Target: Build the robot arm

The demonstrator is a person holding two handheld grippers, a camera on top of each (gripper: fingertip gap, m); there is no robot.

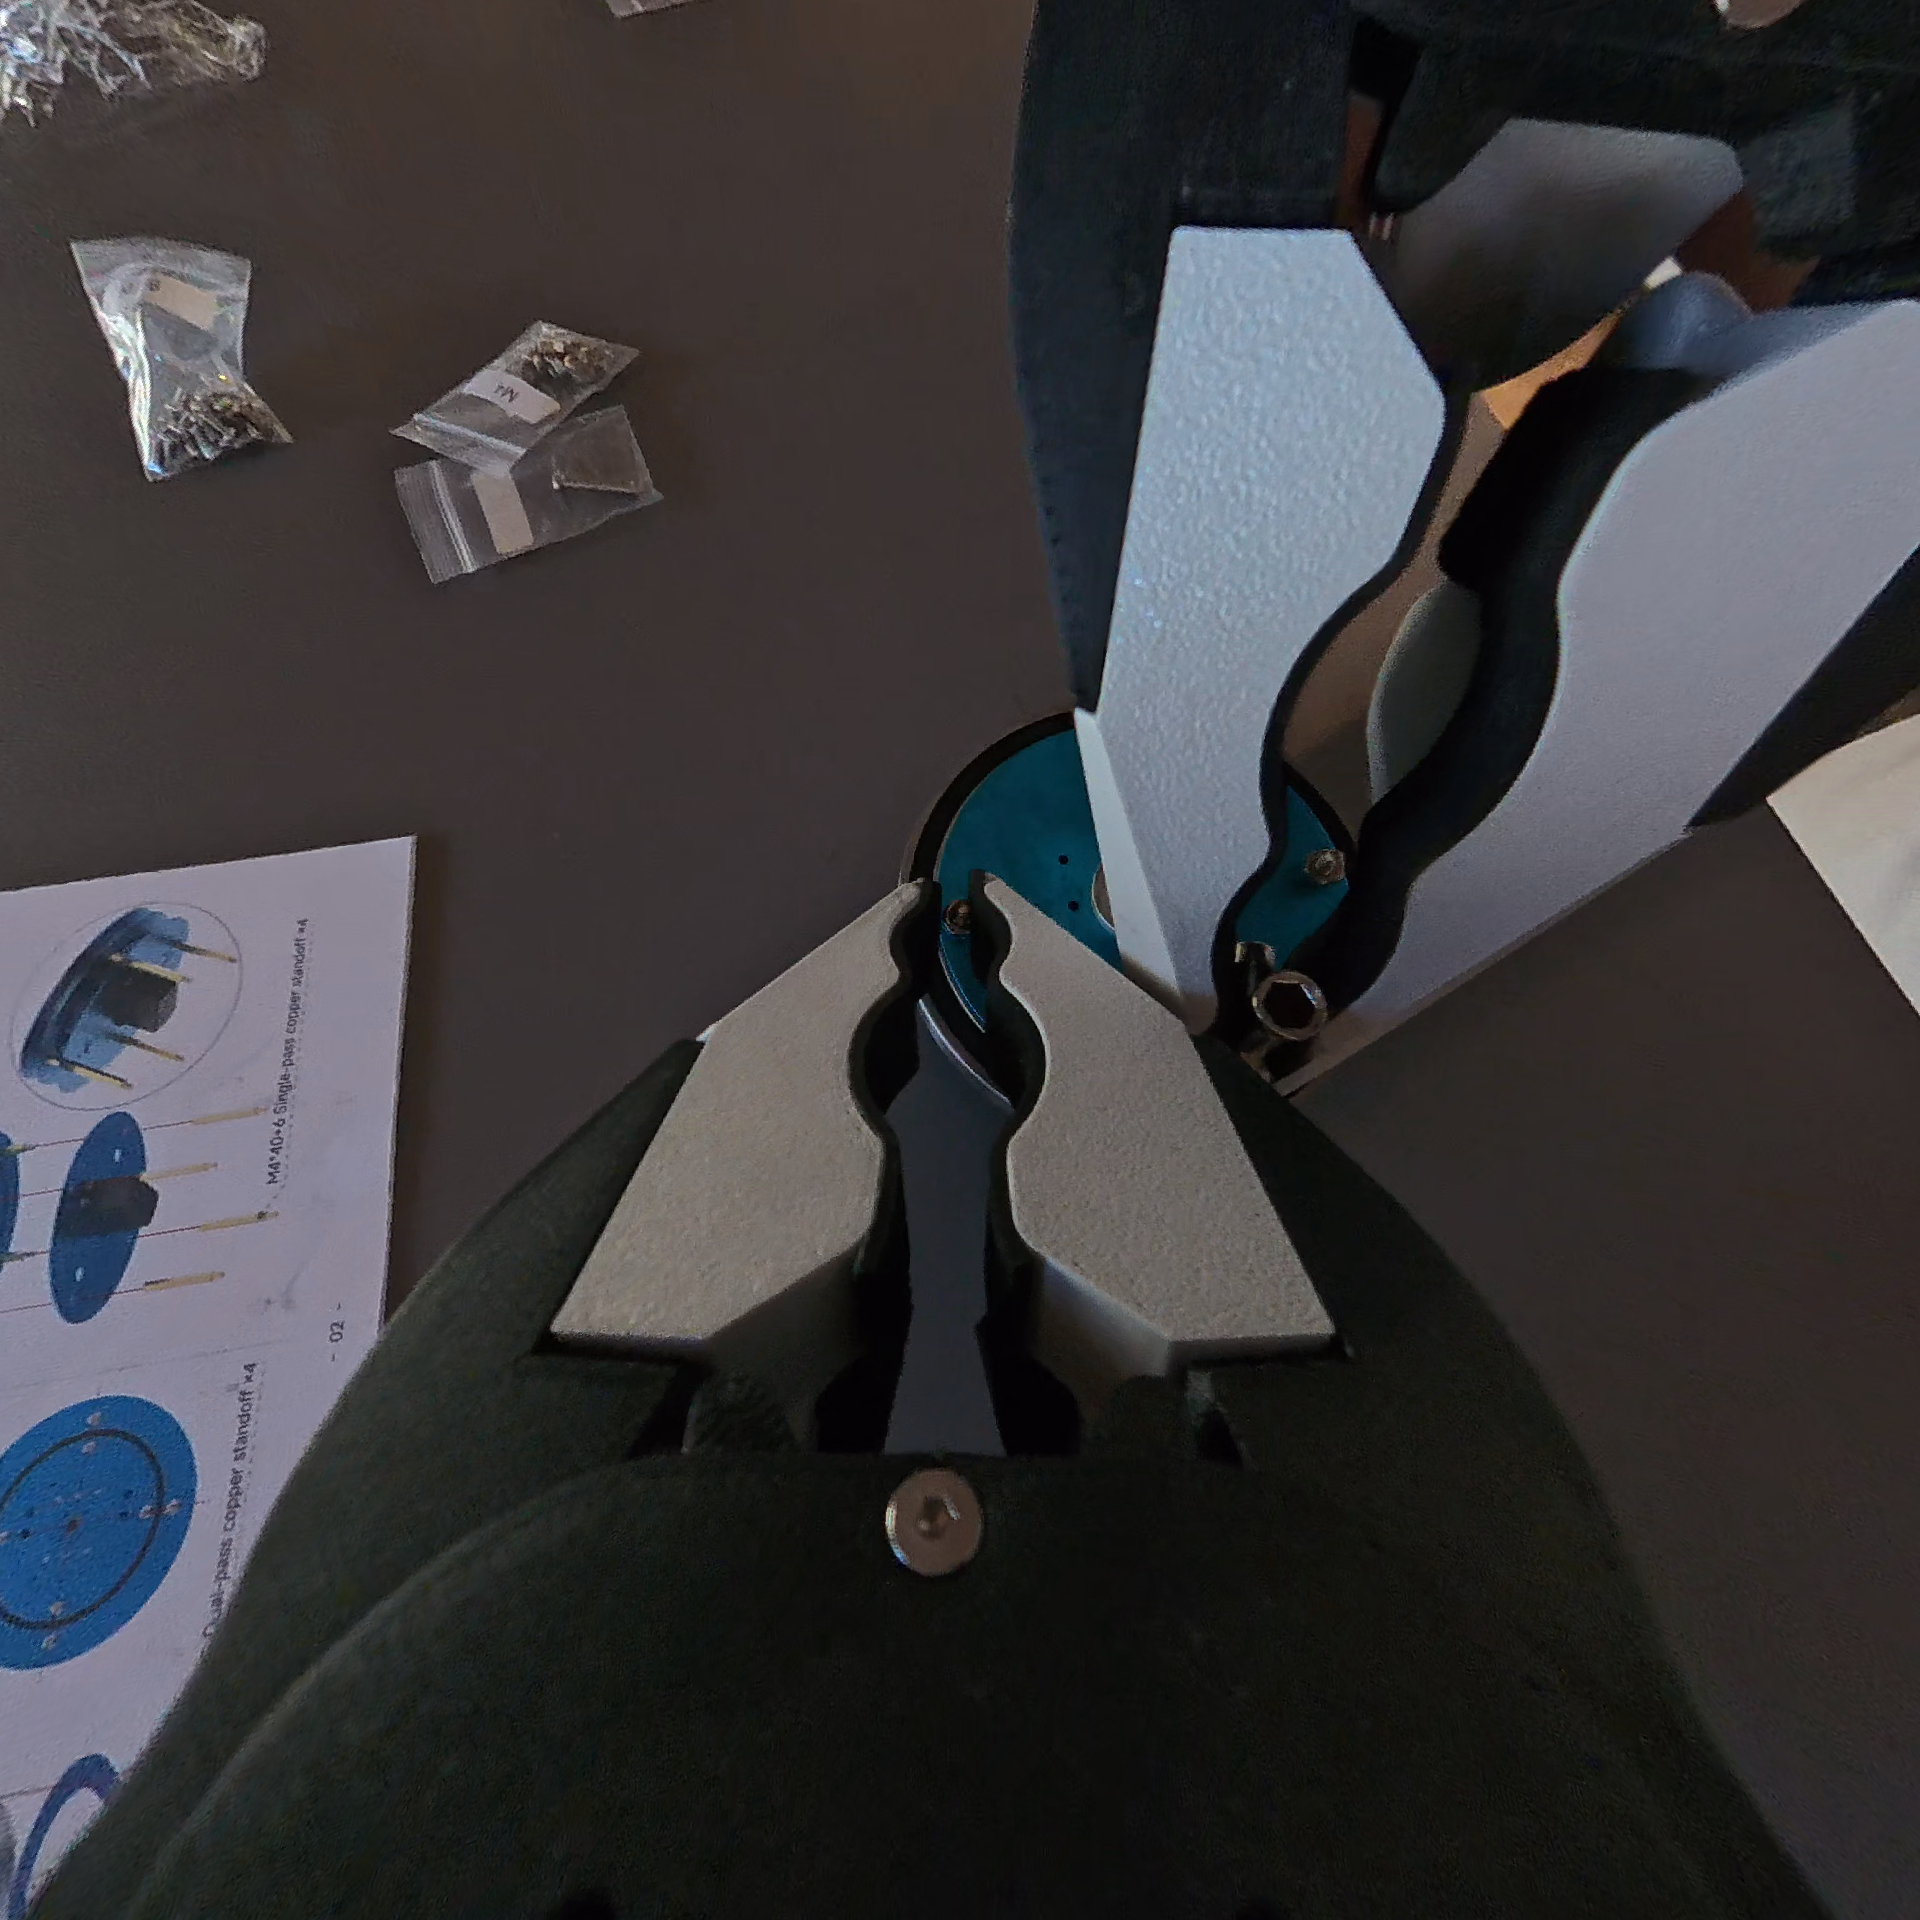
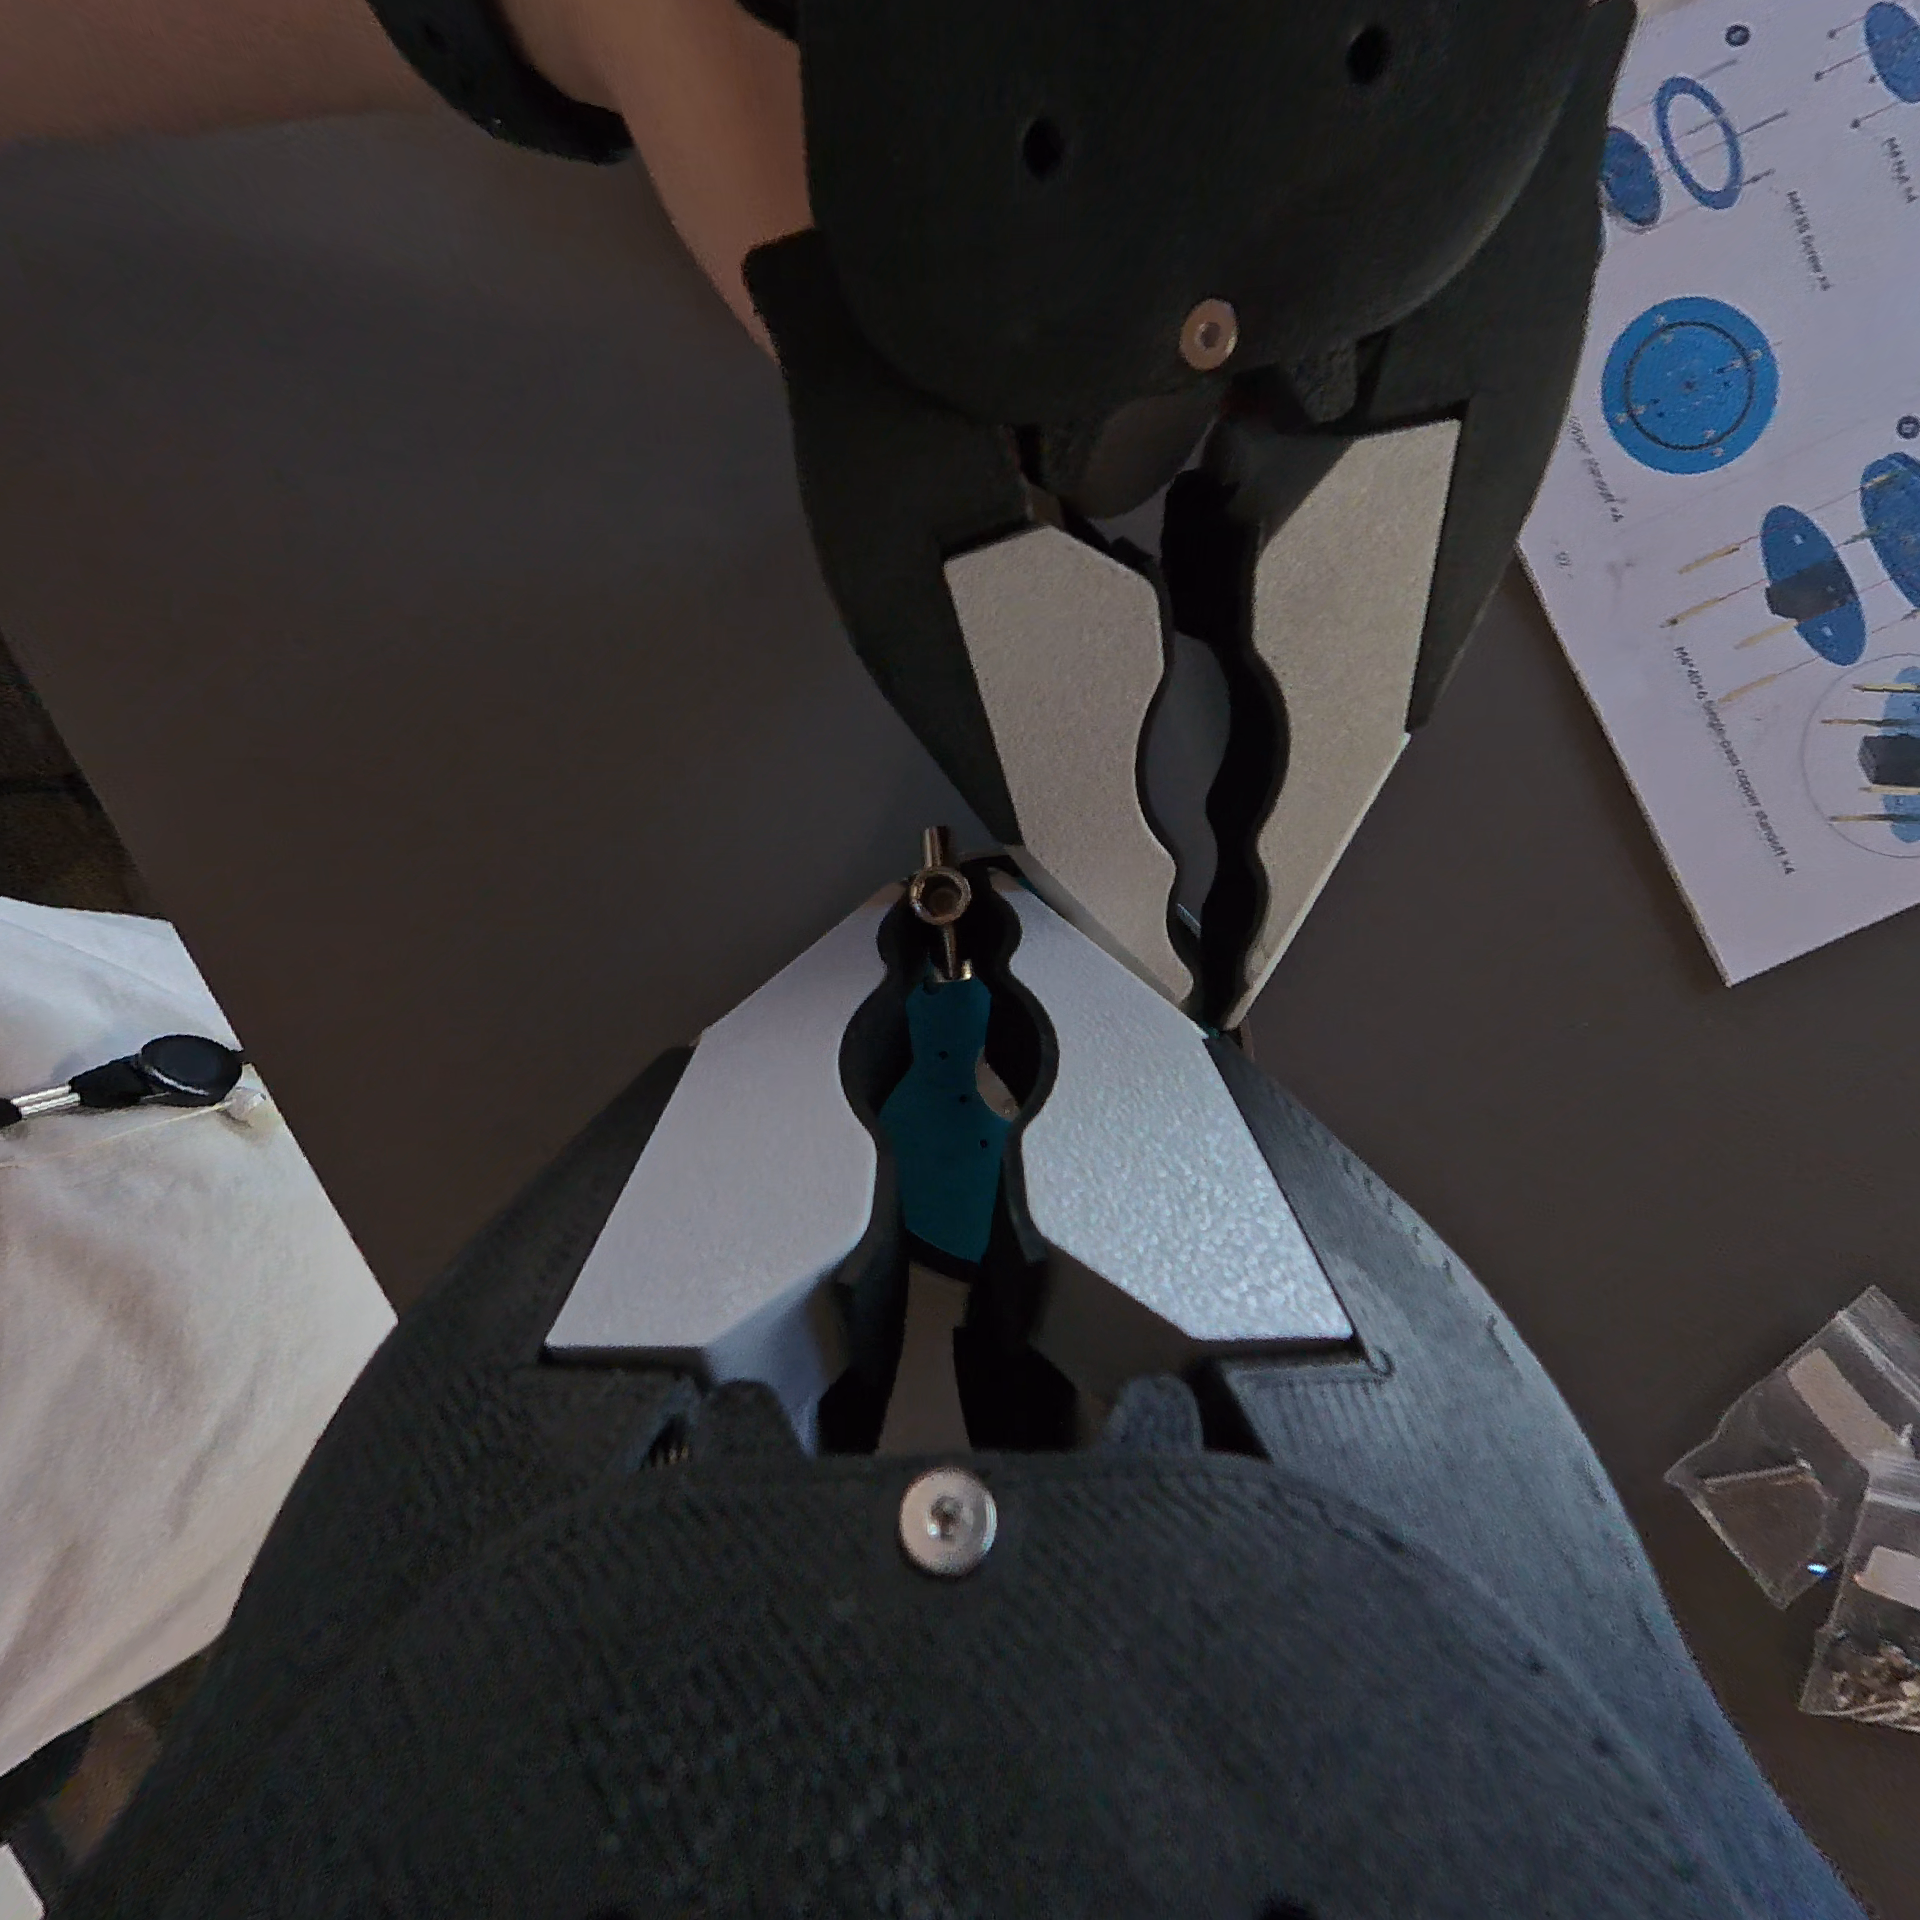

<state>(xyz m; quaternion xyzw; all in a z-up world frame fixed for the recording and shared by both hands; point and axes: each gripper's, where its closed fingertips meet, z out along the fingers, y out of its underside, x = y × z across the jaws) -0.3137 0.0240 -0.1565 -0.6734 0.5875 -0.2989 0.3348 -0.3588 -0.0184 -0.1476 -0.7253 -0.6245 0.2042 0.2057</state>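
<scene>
A round blue disc [image 1: 1013, 831] tops a dark cylindrical part on the dark table. My left gripper [image 1: 951, 899] is shut on the disc's near rim, beside a small screw in the disc. In the right wrist view it reaches in from the top [image 2: 1205, 987]. My right gripper [image 2: 940, 883] is shut on a small metal socket-head screw [image 2: 938, 896] at its fingertips, just above the disc [image 2: 951, 1143]. In the left wrist view the right gripper [image 1: 1283, 1029] comes in from the upper right with the screw [image 1: 1288, 1003] over the disc's right edge, and covers much of the disc.
Several small clear bags of hardware [image 1: 197, 364] [image 1: 520, 395] [image 2: 1818, 1475] lie on the table. A printed assembly sheet [image 1: 208, 1039] [image 2: 1766, 520] lies to the left gripper's left. A white cloth [image 2: 156, 1351] with a black-headed key [image 2: 177, 1065] is at the table edge. A forearm [image 2: 707, 135] shows behind the left gripper. Left tips to right tips: about 6 cm.
</scene>
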